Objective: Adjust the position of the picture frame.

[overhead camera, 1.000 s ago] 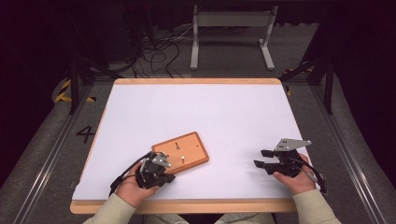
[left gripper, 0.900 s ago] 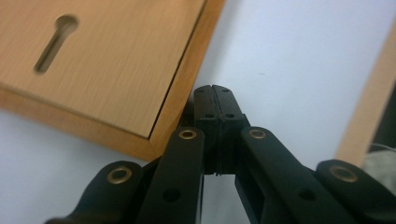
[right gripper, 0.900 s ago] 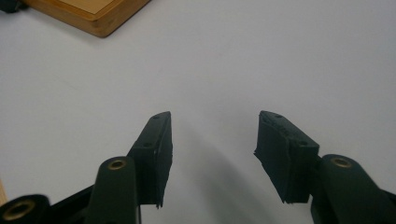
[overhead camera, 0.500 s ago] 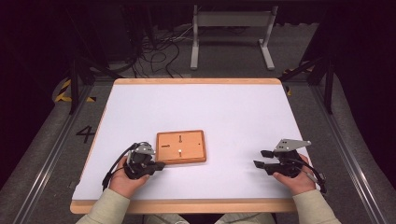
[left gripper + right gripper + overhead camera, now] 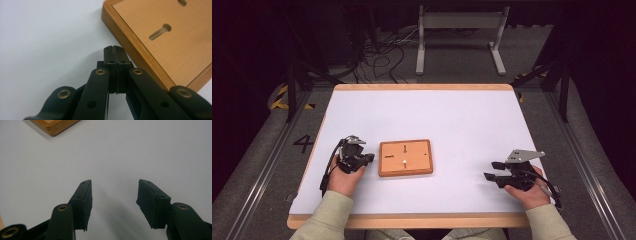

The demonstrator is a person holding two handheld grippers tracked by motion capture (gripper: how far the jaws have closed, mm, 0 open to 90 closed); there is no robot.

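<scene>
A flat wooden board (image 5: 405, 157) lies on the white surface (image 5: 452, 115), between the two pairs of tongs and nearer the left pair. Its top is a lighter panel inside a darker raised rim, and the panel carries a few cut-outs: a keyhole-shaped slot (image 5: 160, 31) shows plainly in the left gripper view, and a small pale peg (image 5: 404, 161) stands near the middle of the board in the high view.

The left tongs (image 5: 367, 158) sit just beside the board's left edge, tips pointing toward it. Their jaws are pressed fully together with nothing between them (the two pads meet along a thin seam in the left gripper view (image 5: 114, 53)). From that camera the closed tips lie right by the board's rim, close to one corner; whether they actually touch the wood cannot be told. The person's left hand (image 5: 343, 175) wraps the body of the tool, a pale sleeve (image 5: 324, 215) running back to the near edge of the surface.

The right tongs (image 5: 493, 170) rest well apart from the board, off to its right over bare white surface, tips pointing back toward it. Their jaws stand partly spread with nothing held, the gap between the two dark pads (image 5: 83, 200) showing plain surface. A corner of the board shows far ahead of them in the right gripper view (image 5: 53, 126). The right hand (image 5: 524, 192) grips that tool from behind, a grey three-cornered plate (image 5: 522, 155) on top.
</scene>
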